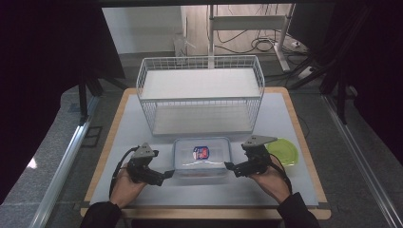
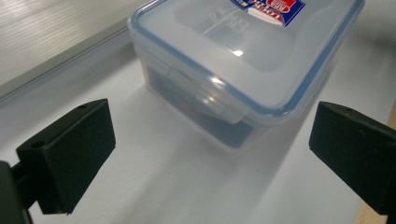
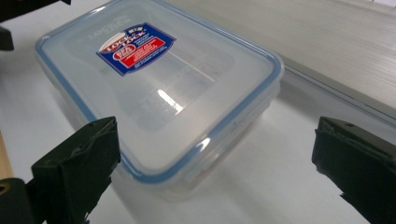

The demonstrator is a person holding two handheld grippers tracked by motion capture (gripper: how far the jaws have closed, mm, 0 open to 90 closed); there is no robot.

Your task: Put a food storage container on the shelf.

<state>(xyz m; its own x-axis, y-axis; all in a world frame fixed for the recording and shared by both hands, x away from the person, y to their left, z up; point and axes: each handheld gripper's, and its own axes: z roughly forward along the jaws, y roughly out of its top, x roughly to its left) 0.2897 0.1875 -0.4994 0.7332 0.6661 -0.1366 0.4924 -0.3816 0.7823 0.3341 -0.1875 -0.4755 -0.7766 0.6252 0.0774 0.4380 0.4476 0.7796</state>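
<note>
The clear lidded food container (image 1: 201,158) sits near the table's (image 1: 266,190) front edge, before the wire rack (image 1: 199,92). The left gripper (image 1: 164,176) and right gripper (image 1: 229,167) flank its ends, jaws spread wide and empty. To lift it well, close both evenly under the lid rim.

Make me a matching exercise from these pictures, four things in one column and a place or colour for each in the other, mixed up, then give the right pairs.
Things:
1. clear box
2. wire rack
3. green plate
4. left tongs

Places or colours:
A. white, at the far side of the table
B. right of the right tongs, flat on the table
C. blue-rimmed lid with a red and blue label
D. open, at the box's left end

Pairs: 1-C, 2-A, 3-B, 4-D
</note>
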